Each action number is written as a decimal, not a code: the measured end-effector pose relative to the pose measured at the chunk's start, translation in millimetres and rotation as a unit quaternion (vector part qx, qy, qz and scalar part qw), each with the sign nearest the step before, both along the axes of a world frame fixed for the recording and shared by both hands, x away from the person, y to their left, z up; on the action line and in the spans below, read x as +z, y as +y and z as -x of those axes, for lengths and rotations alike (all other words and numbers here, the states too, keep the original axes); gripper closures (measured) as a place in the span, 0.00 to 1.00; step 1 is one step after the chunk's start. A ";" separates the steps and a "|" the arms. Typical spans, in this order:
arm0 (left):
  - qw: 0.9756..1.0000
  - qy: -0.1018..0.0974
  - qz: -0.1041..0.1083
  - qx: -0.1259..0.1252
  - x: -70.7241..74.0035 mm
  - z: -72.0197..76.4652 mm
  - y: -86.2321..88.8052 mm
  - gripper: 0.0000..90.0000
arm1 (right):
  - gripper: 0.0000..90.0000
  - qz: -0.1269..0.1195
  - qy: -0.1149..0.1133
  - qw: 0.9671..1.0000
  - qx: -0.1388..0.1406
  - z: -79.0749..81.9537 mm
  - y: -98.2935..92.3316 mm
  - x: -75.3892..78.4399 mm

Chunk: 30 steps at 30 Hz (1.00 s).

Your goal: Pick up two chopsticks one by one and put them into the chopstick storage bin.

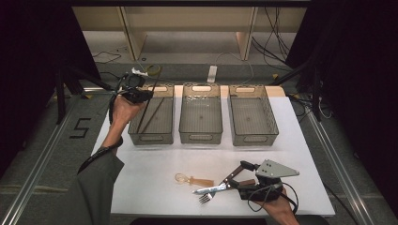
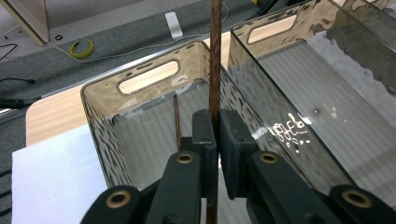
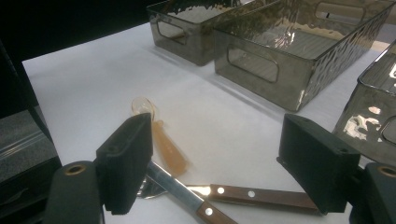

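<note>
My left gripper [image 1: 146,95] hangs over the left bin [image 1: 136,138], shut on a thin brown chopstick [image 1: 149,101] that slants down into it. In the left gripper view the jaws [image 2: 218,123] pinch the chopstick [image 2: 215,56] upright, and a second chopstick [image 2: 177,121] lies inside the bin [image 2: 100,126]. My right gripper [image 1: 237,177] stands open near the table's front edge, over two crossed wood-handled utensils, one of them a fork [image 1: 210,191]. In the right gripper view the open jaws [image 3: 219,158] straddle the handles [image 3: 261,197], with an amber plastic spoon [image 3: 166,147] just beyond.
Three smoky clear bins stand in a row at the back of the white mat: left, middle [image 1: 201,138] and right [image 1: 253,139]. The amber spoon [image 1: 193,180] lies left of the fork. Cables and a power strip [image 1: 212,73] lie on the floor behind.
</note>
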<state>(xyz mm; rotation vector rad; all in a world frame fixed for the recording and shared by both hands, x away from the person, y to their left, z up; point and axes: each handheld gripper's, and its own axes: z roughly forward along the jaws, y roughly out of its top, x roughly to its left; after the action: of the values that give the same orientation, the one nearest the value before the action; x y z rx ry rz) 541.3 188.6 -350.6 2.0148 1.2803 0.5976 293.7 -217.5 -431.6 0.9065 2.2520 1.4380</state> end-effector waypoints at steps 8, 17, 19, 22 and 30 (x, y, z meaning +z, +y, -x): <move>1.000 0.010 -0.003 -0.001 -10.1 -0.8 -3.0 0.93 | 0.30 0.000 0.000 1.000 0.001 -0.3 -0.1 -0.2; 1.000 0.024 -0.003 0.005 -19.0 -0.8 -2.4 0.91 | 0.30 0.001 0.000 1.000 0.000 -0.2 0.0 -0.2; 0.999 0.041 0.019 0.005 -17.6 -1.2 0.0 0.79 | 0.30 0.001 0.000 1.000 0.000 -0.1 -0.1 -0.1; 0.999 0.032 0.035 0.007 -12.1 1.9 3.3 0.74 | 0.30 0.000 0.001 1.000 0.000 -0.3 0.0 -0.3; 0.991 0.067 0.104 -0.049 -1.7 23.4 3.6 0.48 | 0.30 0.000 -0.002 1.000 -0.002 -0.4 -0.4 -0.3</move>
<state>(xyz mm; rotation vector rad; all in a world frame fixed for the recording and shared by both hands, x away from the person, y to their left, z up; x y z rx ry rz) 517.8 192.2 -352.3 1.9567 1.2561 0.2736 294.1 -217.9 -431.9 0.9078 2.2465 1.4362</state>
